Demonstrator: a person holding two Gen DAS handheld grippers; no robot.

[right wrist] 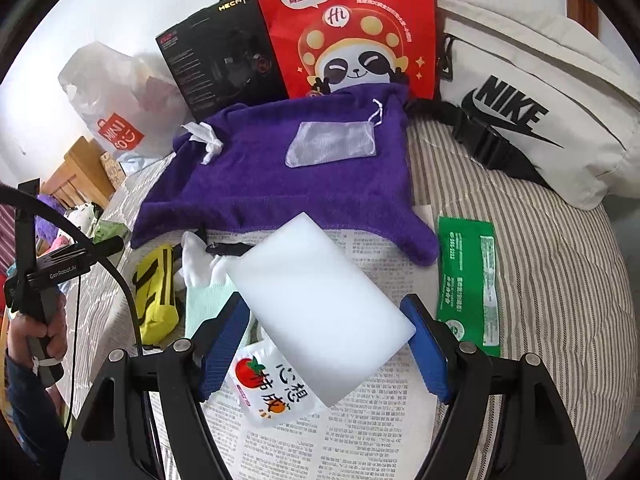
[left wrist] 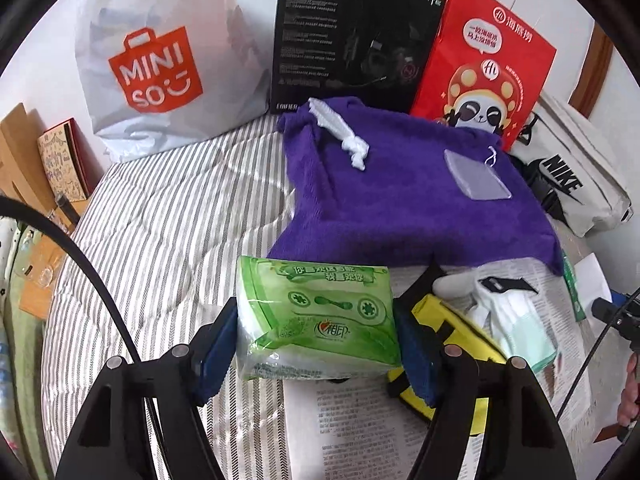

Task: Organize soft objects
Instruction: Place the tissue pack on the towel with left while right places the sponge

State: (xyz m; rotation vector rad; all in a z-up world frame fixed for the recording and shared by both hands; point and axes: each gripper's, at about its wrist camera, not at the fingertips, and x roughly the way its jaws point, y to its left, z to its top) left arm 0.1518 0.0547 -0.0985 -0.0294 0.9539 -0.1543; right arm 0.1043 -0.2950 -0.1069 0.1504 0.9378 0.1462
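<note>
My left gripper (left wrist: 316, 344) is shut on a green tissue pack (left wrist: 316, 320), held above the newspaper (left wrist: 360, 420). My right gripper (right wrist: 328, 344) is shut on a white sponge block (right wrist: 320, 304), held tilted over a small white tomato-print pouch (right wrist: 276, 392). A purple towel (left wrist: 400, 200) lies spread behind, also in the right wrist view (right wrist: 280, 184), with a mesh pouch (right wrist: 332, 144) and a white knotted cloth (right wrist: 204, 140) on it. A yellow pouch (right wrist: 156, 292) and white and mint socks (right wrist: 204, 276) lie on the left.
A striped bed cover (left wrist: 160, 240) lies under everything. At the back stand a white Miniso bag (left wrist: 160, 60), a black box (left wrist: 352, 36), a red panda bag (right wrist: 348, 28) and a white Nike bag (right wrist: 540, 112). A green leaflet (right wrist: 468, 280) lies right.
</note>
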